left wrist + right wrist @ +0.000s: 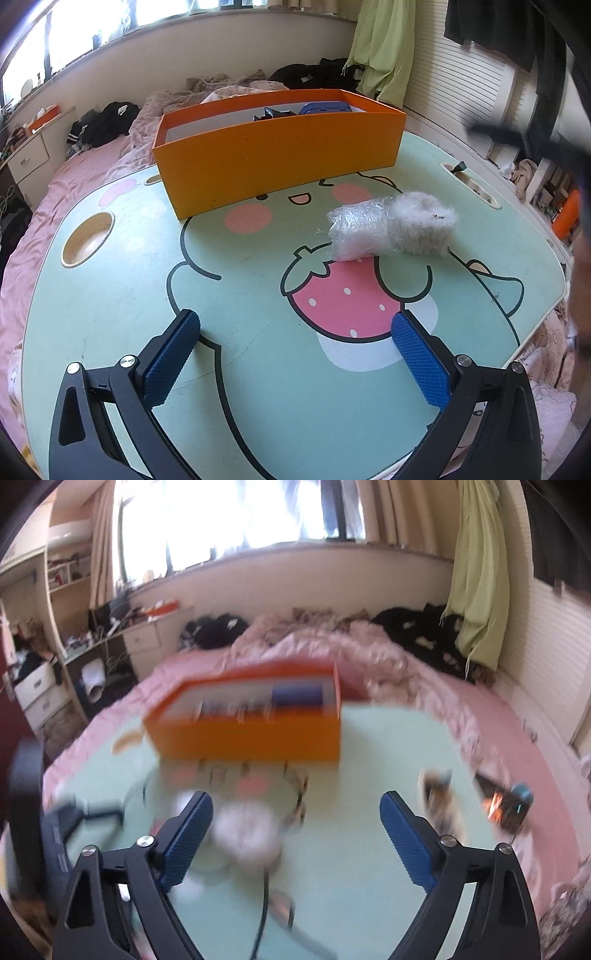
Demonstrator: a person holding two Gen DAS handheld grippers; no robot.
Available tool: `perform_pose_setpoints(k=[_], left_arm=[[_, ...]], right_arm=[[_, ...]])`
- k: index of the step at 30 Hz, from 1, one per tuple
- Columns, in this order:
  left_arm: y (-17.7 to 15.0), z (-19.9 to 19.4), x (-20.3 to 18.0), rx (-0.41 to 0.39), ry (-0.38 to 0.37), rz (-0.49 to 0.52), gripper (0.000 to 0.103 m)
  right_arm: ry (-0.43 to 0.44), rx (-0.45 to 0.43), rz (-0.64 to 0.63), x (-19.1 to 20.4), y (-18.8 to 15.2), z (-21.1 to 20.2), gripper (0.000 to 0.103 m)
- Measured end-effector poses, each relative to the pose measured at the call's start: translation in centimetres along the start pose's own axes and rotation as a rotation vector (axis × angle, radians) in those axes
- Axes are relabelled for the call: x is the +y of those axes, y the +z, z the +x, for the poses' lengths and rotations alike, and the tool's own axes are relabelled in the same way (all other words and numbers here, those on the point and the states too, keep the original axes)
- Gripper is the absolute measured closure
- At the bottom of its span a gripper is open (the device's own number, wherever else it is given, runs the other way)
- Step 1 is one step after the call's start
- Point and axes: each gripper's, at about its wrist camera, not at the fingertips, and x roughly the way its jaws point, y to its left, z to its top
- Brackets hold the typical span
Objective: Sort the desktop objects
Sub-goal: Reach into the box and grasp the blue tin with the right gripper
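Observation:
An orange box (pixel 280 162) stands at the far side of the green cartoon lap table (pixel 110 302), with a blue object (pixel 325 108) and a dark object inside. A white fluffy item (pixel 424 225) and a bubble-wrap bundle (pixel 356 232) lie together right of centre. My left gripper (pixel 295 325) is open and empty above the near table, well short of them. In the blurred right wrist view my right gripper (pixel 296 805) is open and empty above the table; the fluffy item (pixel 247 834) lies near its left finger, and the orange box (pixel 247 734) is beyond.
The table sits on a bed with pink bedding (pixel 92 162). A round cup recess (pixel 88 240) is at the table's left, a slot (pixel 472 184) at its right. Black clothes (pixel 107 122) and a green curtain (pixel 384 48) lie beyond. Small blurred objects (pixel 506 808) sit on the table's right side.

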Motion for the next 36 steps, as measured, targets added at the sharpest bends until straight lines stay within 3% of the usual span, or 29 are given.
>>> perform_pose_setpoints(k=[4, 8, 14, 17, 23, 36], left_arm=[[0.0, 0.0, 0.0, 0.0, 0.0, 0.0, 0.0], [0.0, 0.0, 0.0, -0.001, 0.001, -0.001, 0.0], [0.0, -0.1, 0.1, -0.004, -0.002, -0.001, 0.0], [0.0, -0.2, 0.1, -0.006, -0.003, -0.001, 0.0], [0.0, -0.2, 0.0, -0.007, -0.003, -0.002, 0.0], [0.1, -0.1, -0.3, -0.012, -0.005, -0.002, 0.0]], right_arm=[[0.124, 0.119, 0.065, -0.8, 6.8, 4.8, 0.038], [0.099, 0.237, 0.066, -0.1, 10.0, 10.8, 0.039], [0.038, 0.326, 0.064, 0.4, 9.5, 15.8, 0.039], [-0.032, 0.34, 0.061, 0.2, 9.2, 17.2, 0.037], [-0.041, 0.401, 0.097, -0.5, 9.1, 19.4, 0.032], [-0.166, 0.405, -0.102, 1.7, 9.5, 22.4, 0.035]])
